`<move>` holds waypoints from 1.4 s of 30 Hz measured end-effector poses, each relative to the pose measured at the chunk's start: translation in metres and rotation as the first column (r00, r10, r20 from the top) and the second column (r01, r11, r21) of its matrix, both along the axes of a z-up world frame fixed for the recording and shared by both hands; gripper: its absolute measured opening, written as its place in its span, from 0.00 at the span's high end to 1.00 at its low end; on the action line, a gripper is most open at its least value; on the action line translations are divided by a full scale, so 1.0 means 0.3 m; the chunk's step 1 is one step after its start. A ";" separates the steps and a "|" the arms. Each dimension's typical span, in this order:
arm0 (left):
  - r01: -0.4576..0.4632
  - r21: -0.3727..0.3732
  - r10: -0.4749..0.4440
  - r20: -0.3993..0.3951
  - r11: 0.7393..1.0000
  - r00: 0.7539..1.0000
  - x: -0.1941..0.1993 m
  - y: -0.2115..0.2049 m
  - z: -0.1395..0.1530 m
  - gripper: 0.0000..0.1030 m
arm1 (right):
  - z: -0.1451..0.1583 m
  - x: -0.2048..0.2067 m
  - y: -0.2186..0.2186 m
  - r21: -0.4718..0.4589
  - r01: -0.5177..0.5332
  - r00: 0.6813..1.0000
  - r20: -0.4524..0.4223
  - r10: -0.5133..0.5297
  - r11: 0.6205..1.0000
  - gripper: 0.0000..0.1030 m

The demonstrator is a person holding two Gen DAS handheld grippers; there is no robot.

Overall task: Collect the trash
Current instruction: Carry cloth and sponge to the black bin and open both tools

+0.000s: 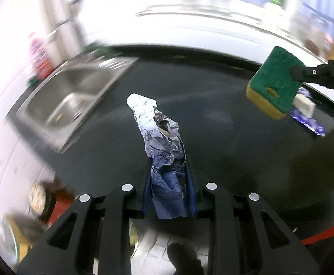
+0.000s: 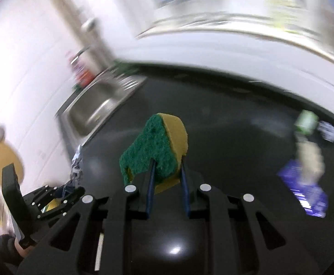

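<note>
My left gripper (image 1: 167, 167) is shut on a crumpled printed paper (image 1: 157, 128), white at the tip and bluish between the blue pads, held over the dark countertop (image 1: 224, 142). At the upper right of the left wrist view, my right gripper (image 1: 295, 73) grips a green and yellow sponge (image 1: 273, 80). In the right wrist view the right gripper (image 2: 167, 162) pinches that sponge (image 2: 153, 146) by its lower edge, green side to the left. The left gripper (image 2: 71, 183) shows at the lower left with the paper (image 2: 76, 162) sticking up from it.
A steel sink (image 1: 79, 80) (image 2: 98, 105) is set in the counter at the left, with blurred red bottles (image 1: 40, 57) behind it. A blue packet (image 2: 304, 190) (image 1: 309, 123), a white piece (image 1: 304, 104) and a green and white item (image 2: 307, 121) lie at the right. A white wall runs behind.
</note>
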State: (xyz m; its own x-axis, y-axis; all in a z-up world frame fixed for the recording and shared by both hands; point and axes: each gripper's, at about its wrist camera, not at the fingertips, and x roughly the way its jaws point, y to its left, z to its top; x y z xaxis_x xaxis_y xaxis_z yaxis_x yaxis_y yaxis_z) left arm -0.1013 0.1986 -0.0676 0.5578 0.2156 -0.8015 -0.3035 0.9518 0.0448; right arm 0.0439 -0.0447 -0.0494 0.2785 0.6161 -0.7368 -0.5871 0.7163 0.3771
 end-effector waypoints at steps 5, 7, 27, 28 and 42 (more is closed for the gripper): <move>-0.198 -0.030 0.198 -0.006 0.980 0.980 -0.233 0.165 -0.025 0.76 | -0.022 -0.163 0.317 -0.004 -0.229 0.973 -0.025 0.228 0.974 0.80; -0.275 -0.039 0.274 -0.017 0.961 0.962 -0.332 0.223 -0.041 0.76 | -0.035 -0.247 0.443 -0.013 -0.323 0.946 -0.031 0.323 0.946 0.80; -0.471 -0.150 0.459 -0.107 0.869 0.882 -0.667 0.500 -0.269 0.76 | -0.267 -0.740 1.016 -0.205 -0.652 0.755 -0.091 0.649 0.730 0.80; -0.470 -0.153 0.458 -0.106 0.870 0.883 -0.668 0.508 -0.274 0.76 | -0.274 -0.747 1.029 -0.213 -0.654 0.753 -0.091 0.652 0.726 0.80; -0.455 -0.210 0.443 -0.102 0.865 0.891 -0.679 0.587 -0.340 0.75 | -0.320 -0.787 1.154 -0.276 -0.684 0.720 -0.105 0.686 0.675 0.73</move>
